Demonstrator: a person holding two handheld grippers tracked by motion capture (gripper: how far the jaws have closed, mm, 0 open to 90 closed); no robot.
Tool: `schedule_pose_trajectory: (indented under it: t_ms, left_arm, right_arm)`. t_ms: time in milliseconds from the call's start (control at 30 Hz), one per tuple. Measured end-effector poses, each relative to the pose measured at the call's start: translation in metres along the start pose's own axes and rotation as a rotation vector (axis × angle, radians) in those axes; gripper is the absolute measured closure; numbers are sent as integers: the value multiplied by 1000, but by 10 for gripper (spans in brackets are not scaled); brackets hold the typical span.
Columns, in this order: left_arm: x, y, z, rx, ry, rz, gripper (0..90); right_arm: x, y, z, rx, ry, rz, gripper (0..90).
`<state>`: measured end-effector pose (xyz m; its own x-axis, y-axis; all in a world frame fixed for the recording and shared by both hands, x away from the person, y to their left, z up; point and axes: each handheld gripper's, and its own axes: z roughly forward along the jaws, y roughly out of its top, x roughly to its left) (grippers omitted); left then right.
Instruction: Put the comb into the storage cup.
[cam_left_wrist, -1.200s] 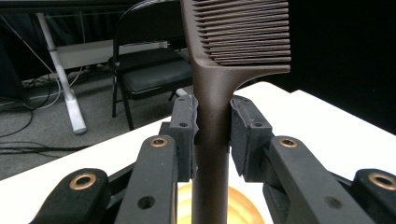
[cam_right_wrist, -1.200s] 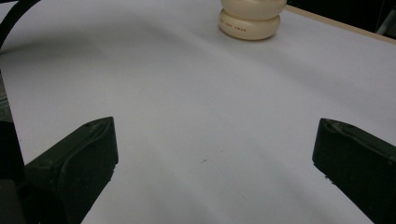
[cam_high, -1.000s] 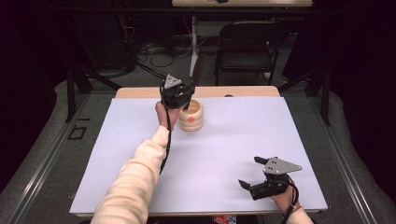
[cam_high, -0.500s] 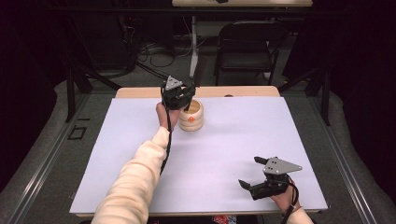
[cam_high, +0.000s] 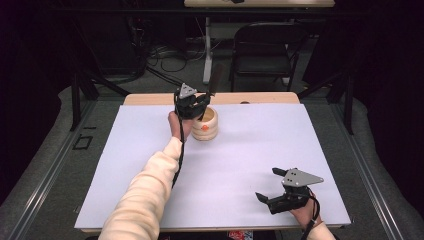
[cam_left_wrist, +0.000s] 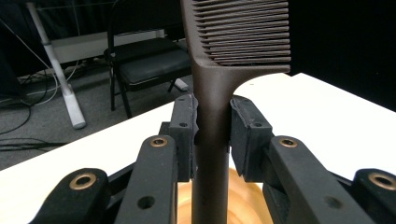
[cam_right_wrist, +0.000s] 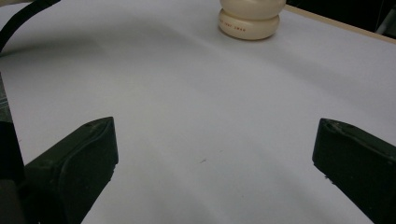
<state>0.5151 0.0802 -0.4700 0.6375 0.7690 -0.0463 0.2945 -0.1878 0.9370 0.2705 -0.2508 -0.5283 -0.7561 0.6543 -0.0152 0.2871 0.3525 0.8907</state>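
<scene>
The left tool (cam_left_wrist: 212, 140) pinched a dark brown plastic comb's (cam_left_wrist: 224, 70) handle upright above a cream ribbed wooden pot (cam_high: 205, 124) at the white bench's (cam_high: 250, 150) far side; the right tool (cam_high: 278, 186), jaws spread wide, rested near the front edge.

Small red print on the cream holder (cam_right_wrist: 251, 18) — too blurred to read, no other text

Black folding chair (cam_high: 265, 45) behind white table (cam_high: 250, 155) – cables (cam_high: 165, 55) on floor
</scene>
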Motion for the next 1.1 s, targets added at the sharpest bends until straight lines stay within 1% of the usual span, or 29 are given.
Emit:
schedule_pose_trajectory:
  t_ms: [333,567,667,800,900,1033,1100]
  left_arm:
    - [0,-5,2,11,-1,6,724]
    - [2,-9,2,34,3,2,724]
    - [3,-11,3,35,0,-3,724]
    - [3,-13,4,37,2,1,724]
    - [3,-15,5,40,-4,0,724]
    - [3,-17,6,48,-1,1,724]
    - [3,-18,6,51,-9,1,724]
  right_arm:
    - [0,0,0,0,0,-1,0]
    - [0,0,0,1,-1,-1,0]
    - [0,0,0,1,0,-2,0]
    - [0,0,0,1,-1,-2,0]
    - [0,0,0,1,-1,-2,0]
    - [0,0,0,1,1,-1,0]
    - [0,0,0,1,2,-2,0]
